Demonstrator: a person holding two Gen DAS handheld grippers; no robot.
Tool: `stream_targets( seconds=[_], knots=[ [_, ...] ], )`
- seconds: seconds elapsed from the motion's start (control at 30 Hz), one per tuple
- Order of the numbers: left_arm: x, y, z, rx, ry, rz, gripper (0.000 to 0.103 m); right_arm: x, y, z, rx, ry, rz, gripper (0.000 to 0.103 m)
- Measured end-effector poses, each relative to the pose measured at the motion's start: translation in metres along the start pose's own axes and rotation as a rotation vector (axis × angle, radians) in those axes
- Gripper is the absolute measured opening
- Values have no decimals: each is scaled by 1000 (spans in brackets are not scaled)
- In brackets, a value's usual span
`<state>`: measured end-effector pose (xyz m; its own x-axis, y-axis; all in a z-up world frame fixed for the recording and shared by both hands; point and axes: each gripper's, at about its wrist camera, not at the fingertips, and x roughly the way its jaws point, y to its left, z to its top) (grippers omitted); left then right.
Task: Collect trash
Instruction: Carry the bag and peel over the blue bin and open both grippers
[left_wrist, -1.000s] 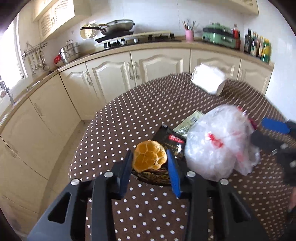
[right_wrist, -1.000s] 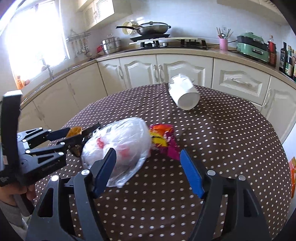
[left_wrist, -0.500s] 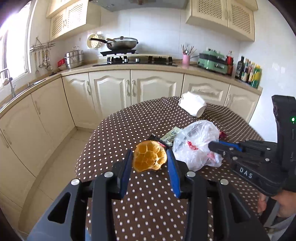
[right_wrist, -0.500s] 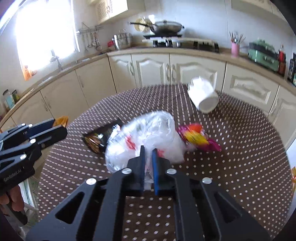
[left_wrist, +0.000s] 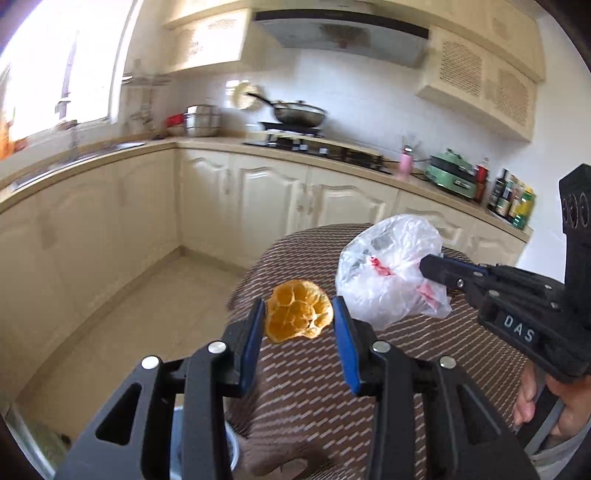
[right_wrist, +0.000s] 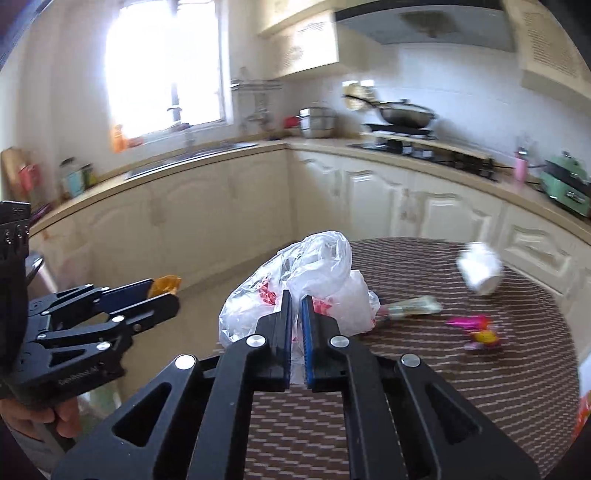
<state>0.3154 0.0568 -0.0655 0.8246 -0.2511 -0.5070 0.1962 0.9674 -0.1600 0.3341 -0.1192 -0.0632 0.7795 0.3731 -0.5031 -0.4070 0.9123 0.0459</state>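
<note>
The right claw (right_wrist: 295, 314) is pinched nearly closed on a fold of the bag (right_wrist: 314, 280), while the left claw (left_wrist: 297, 325) stands partly open, its blue pads clamping the peel (left_wrist: 297, 314) from both sides. Both pieces are off the table (right_wrist: 424, 387), near its left edge. The bag looks light, limp and slippery, so a bunched fold is the likely best hold; the dry peel seems light and brittle, best gripped gently across its width.
</note>
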Motion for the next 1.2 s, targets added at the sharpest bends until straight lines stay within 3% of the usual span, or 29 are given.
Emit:
stream_targets(
  seconds=[0.3, 0.5, 0.77, 1.03, 1.13, 1.2],
  knots=[
    [-26, 109, -61, -193, 60, 125, 36, 69, 110, -31, -121, 141, 167, 4],
    [-13, 170, -119, -326, 155, 175, 36, 124, 160, -73, -175, 276, 227, 4],
    [33, 215, -173, -427, 284, 193, 36, 180, 169, -115, -202, 403, 208, 4],
    [82, 230, -175, -470, 330, 184, 37, 209, 162, -131, -237, 433, 135, 4],
    [91, 230, -173, -473, 332, 200, 51, 215, 160, -134, -235, 445, 131, 4],
    [91, 228, -173, -471, 327, 199, 53, 219, 162, -137, -234, 451, 132, 4]
  ],
)
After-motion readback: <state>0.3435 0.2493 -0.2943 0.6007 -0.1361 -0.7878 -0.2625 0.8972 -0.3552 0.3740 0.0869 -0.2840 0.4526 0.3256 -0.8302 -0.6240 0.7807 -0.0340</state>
